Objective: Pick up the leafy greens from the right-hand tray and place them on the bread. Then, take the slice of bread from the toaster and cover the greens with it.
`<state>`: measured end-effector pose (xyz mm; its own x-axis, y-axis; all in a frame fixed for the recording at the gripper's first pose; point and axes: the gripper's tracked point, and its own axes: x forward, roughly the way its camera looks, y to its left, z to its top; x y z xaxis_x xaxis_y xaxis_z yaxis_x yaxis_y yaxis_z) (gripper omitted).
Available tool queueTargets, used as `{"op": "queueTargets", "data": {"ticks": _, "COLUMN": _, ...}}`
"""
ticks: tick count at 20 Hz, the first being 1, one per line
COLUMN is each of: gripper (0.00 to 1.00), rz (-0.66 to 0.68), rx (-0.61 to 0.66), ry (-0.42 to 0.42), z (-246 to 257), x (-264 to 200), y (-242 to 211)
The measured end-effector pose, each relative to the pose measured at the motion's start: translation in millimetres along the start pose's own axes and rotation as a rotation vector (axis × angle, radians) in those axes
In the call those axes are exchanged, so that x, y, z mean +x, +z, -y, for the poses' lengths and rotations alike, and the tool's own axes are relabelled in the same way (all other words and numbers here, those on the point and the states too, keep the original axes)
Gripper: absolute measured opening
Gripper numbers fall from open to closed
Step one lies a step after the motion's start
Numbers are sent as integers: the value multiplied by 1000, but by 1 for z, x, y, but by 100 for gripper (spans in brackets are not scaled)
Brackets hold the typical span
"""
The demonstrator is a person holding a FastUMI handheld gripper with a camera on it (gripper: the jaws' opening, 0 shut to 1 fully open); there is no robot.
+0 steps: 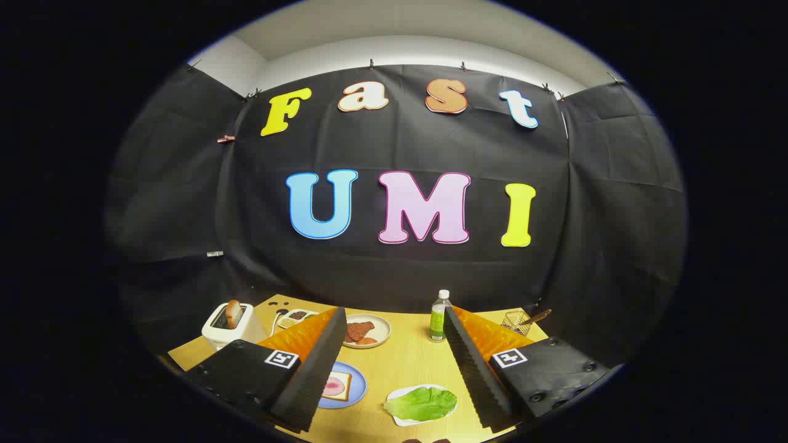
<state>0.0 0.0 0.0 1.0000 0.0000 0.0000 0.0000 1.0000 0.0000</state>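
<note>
The desk (406,363) is seen from above and behind, with the gripper (394,400) held high over its near edge, its fingers spread wide and nothing held between them. The toaster (229,329) stands at the far left with a slice (234,313) upright in its slot; a tilted pull could, it is judged, jam the slice or drag the toaster along. Beyond the fingers a plate (380,327) of reddish food is noted, and a bottle (438,317) stands near the right finger; it is judged liable to be toppled if the gripper is swung wide on the way to the toaster. A wire basket (516,320) with a utensil lies further right, well apart from the work. The blue plate (356,394), partly hidden by the left finger, carries the bread (337,386) with a pink filling. The greens (422,403) lie flat on a white tray (401,419) between the fingers, just beside the blue plate. The chief risk is judged to lie here: a thin, limp leaf may be missed by a shallow closure, or the tray pinched with it by a deep one. A loose grip may let it fall short of the bread.
</note>
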Motion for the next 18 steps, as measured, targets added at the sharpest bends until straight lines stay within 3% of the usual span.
{"op": "queueTargets", "data": {"ticks": 18, "gripper": 98, "rz": -50, "rx": 72, "ry": -38, "z": 23, "x": 13, "y": -20}}
